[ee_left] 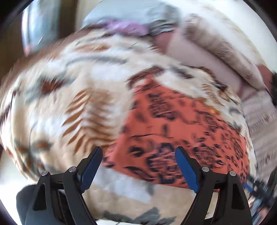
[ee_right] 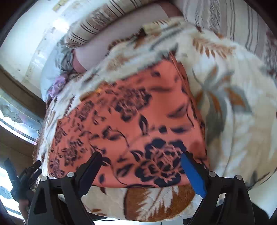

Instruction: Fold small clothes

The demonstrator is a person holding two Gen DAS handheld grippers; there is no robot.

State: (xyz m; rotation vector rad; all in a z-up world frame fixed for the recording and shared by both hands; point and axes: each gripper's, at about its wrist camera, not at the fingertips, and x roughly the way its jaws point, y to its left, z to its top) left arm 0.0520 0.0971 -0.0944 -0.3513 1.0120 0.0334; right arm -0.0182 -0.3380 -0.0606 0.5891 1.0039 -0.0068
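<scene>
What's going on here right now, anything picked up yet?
Nothing is held yet. An orange floral garment lies spread flat on a cream leaf-print blanket. The right gripper hangs over its near edge with jaws open and empty. The left gripper is over the garment's other side, also open; that view is motion-blurred.

Left wrist view motion-blurred; orange garment (ee_left: 173, 121) print smeared.

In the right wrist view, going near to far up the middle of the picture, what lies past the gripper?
Right gripper with open jaws → orange floral cloth → cream leaf-patterned blanket → pale pink pillow → striped pillow.
</scene>
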